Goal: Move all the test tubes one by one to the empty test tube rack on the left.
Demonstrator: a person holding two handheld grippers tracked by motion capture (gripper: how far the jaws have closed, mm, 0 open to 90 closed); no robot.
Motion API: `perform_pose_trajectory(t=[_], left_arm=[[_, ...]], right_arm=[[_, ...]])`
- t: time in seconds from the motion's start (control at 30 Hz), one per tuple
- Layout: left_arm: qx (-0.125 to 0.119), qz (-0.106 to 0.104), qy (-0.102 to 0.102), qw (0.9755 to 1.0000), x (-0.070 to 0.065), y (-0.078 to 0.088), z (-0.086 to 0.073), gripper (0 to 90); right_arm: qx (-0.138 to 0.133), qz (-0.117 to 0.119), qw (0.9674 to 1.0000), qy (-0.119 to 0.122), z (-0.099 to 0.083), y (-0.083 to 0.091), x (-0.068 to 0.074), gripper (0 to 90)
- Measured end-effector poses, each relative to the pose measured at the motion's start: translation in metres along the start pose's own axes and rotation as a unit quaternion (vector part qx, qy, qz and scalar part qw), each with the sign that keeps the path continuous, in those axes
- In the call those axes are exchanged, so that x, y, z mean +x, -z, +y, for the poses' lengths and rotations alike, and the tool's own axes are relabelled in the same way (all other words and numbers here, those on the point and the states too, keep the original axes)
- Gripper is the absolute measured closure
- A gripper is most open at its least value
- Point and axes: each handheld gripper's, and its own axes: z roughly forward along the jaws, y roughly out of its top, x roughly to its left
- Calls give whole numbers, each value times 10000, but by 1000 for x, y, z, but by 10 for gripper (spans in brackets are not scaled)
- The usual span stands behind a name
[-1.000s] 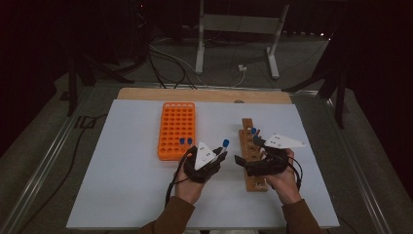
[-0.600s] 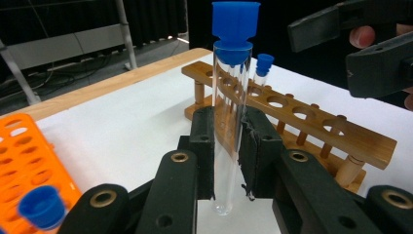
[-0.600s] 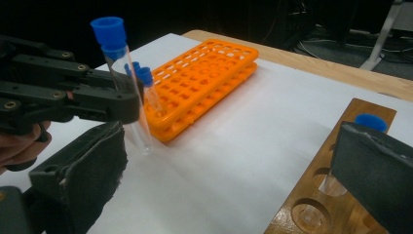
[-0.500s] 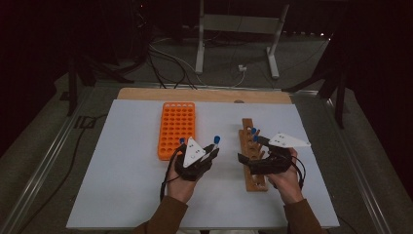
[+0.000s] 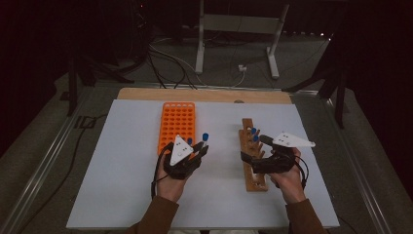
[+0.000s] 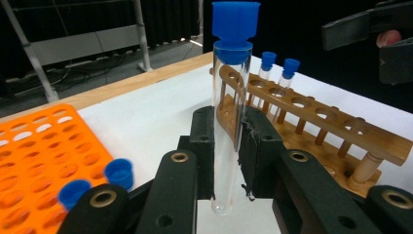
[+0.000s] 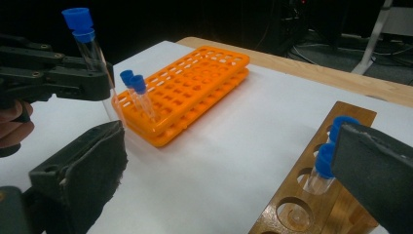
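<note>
Both tongs are out over the white table [image 5: 122, 195], and they are doing different jobs. Left gripper [image 5: 197, 152] is clamped on a capped test tube [image 6: 229, 122] — its pads press the glass low on the barrel, so the tube stands upright with its blue cap well above the jaws and its rounded bottom hanging free below them. Right gripper [image 5: 254, 158] stands wide apart with nothing between its pads; it waits at the near part of the wooden rack [image 5: 253, 161], just beside the two capped tubes [image 7: 328, 161] already standing at that rack's far end.

From the high view, the held tube hangs just off the near right corner of the orange rack [image 5: 178, 124], where two other blue-capped tubes [image 7: 134, 92] stand in the near holes. The wooden rack lies to the right across a stretch of bare table, its long axis running near to far, roughly parallel to the orange one.

I'd judge the tube is being moved between the racks, though which way I cannot tell. What matters is this: the tube's long axis is vertical, matching the holes in either rack, so it needs only a level carry and a straight drop. The left hand already has it — the orange rack is touching-close, the wooden one a reach to the right, nearer the idle right hand.
</note>
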Motion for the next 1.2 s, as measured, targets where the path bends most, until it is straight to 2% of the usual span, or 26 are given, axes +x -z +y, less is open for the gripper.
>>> perform_pose_trajectory(t=[0.37,0.63,0.77,1.2], left_arm=[[-27,246,91,9997,20,16,-5,783],[-72,501,250,9984,38,24,-11,782],[-89,617,320,9975,42,24,-16,782],[-4,902,296,9955,52,19,-24,782]], right_arm=[[-35,14,10000,11,0,1,0,1],[-50,34,10000,6,1,2,0,1],[-59,45,10000,13,1,2,0,1],[-82,84,9999,49,0,2,1,1]])
